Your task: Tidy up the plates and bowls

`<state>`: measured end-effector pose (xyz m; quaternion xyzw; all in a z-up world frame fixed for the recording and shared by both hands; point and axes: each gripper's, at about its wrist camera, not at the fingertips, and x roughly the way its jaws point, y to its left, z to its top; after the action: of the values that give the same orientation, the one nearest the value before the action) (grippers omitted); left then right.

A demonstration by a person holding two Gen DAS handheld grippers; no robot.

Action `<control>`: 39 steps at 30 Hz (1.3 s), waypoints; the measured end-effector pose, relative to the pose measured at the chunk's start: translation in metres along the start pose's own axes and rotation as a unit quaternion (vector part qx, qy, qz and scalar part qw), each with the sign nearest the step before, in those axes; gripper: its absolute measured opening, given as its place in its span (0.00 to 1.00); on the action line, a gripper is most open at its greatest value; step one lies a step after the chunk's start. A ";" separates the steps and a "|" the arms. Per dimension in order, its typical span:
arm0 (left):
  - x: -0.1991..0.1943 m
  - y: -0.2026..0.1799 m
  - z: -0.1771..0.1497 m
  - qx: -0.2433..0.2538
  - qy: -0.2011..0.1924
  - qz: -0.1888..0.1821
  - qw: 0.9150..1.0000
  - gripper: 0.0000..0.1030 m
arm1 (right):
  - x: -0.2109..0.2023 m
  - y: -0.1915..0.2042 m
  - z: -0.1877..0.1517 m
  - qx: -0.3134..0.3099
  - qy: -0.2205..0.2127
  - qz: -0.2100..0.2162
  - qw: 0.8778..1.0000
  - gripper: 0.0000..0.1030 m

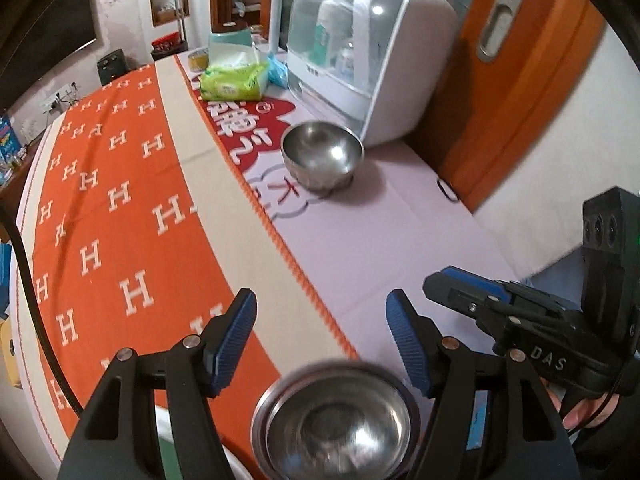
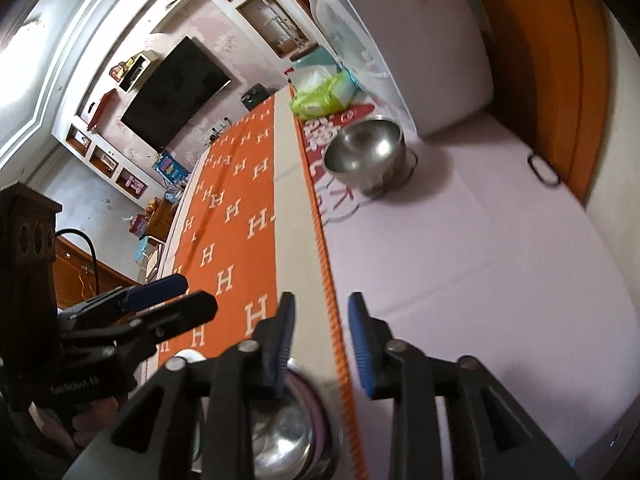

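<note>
A steel bowl [image 1: 322,156] [image 2: 366,152] stands upright on the pale mat, far ahead, just in front of the white dish cabinet. A second steel bowl [image 1: 336,420] [image 2: 288,432], blurred, sits at the table's near edge below both grippers. My left gripper [image 1: 320,312] hangs above it, open, blue pads wide apart and touching nothing. My right gripper [image 2: 322,320] is open with a narrower gap, and only the cloth's edge shows between its pads. Each gripper shows in the other's view: the right gripper [image 1: 460,284] at the right, the left gripper [image 2: 188,296] at the left.
An orange cloth [image 1: 120,220] with white H letters covers the table's left part, and a pale mat [image 1: 380,240] the right. A white dish cabinet [image 1: 360,60] and a green tissue pack [image 1: 234,80] stand at the back. An orange door [image 1: 520,80] bounds the right. A black ring [image 1: 448,191] lies nearby.
</note>
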<state>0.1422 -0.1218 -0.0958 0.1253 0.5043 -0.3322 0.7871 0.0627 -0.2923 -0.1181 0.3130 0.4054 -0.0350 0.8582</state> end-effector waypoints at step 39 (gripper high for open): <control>0.141 0.035 0.130 -0.082 0.031 0.009 0.996 0.73 | 0.095 -0.052 0.103 -0.065 -0.094 -0.064 0.991 0.40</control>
<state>0.2952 -0.2210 -0.1647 0.0750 0.5533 -0.2781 0.7816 0.1796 -0.3737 -0.1641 0.2250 0.3436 -0.0922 0.9071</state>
